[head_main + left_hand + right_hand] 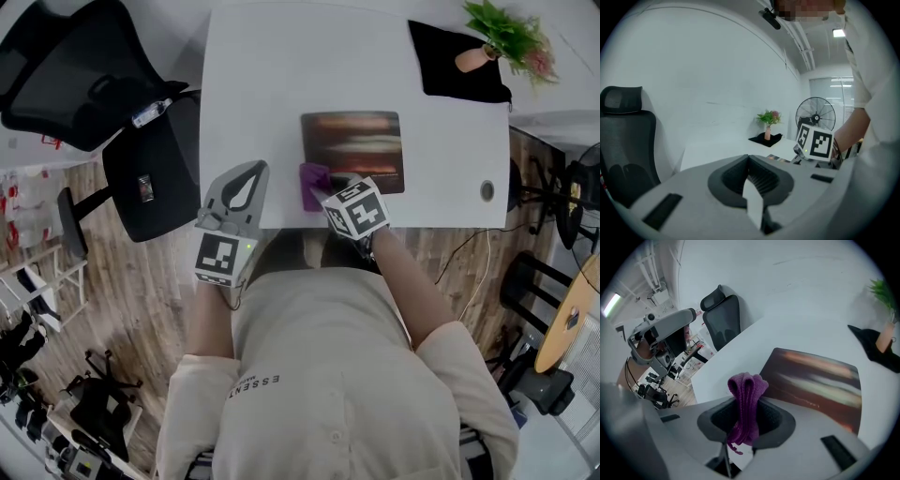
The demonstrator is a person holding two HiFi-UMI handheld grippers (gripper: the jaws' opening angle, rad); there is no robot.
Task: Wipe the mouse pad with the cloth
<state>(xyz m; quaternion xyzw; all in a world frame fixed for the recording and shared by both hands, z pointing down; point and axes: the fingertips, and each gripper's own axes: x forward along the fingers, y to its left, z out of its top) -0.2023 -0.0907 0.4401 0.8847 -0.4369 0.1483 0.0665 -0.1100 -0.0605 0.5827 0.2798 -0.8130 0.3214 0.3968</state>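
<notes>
Right tongs [743, 425] clamped the folded cloth [746, 397], fold end up, beside the pad [353, 150], which lay lengthwise across the table [262, 75]. Left tongs [751, 185] were together, empty.

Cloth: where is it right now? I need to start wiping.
The cloth is clamped in the right gripper, bunched between its jaws. In the head view it is at the mouse pad's near left corner, by the table's front edge.

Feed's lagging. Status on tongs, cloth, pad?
Right tongs shut on cloth, by pad's near left corner. Left tongs shut, empty, off pad. Nothing blocking pad.
</notes>
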